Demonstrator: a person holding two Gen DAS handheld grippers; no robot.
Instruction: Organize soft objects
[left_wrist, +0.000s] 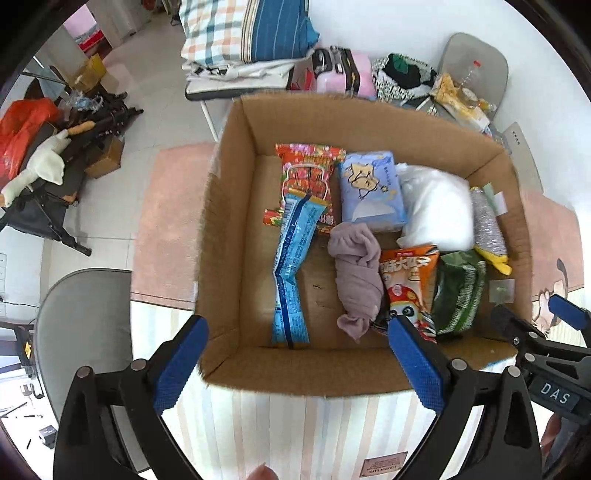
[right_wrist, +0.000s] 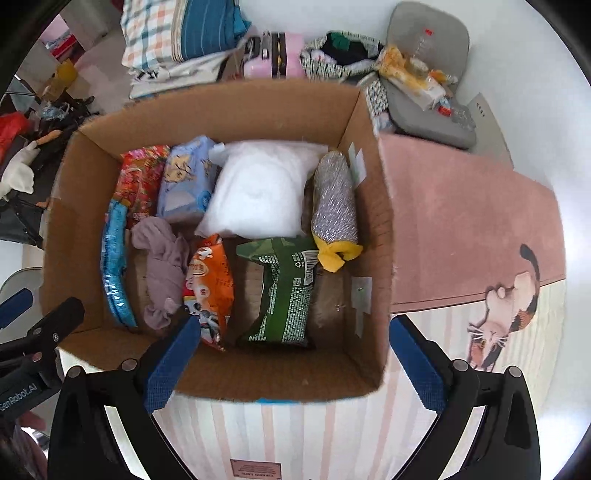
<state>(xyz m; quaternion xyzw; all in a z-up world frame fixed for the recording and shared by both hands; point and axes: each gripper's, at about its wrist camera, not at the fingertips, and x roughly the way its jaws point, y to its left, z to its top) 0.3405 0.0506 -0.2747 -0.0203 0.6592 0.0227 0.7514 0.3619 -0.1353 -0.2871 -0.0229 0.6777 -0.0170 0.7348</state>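
The left claw (left_wrist: 297, 360) and right claw (right_wrist: 291, 360) both gape wide and empty above the cardboard box's (left_wrist: 295, 380) near rim; inside lie a mauve cloth (left_wrist: 356, 280), white pillow (right_wrist: 258, 192), snack packets (right_wrist: 286, 291).
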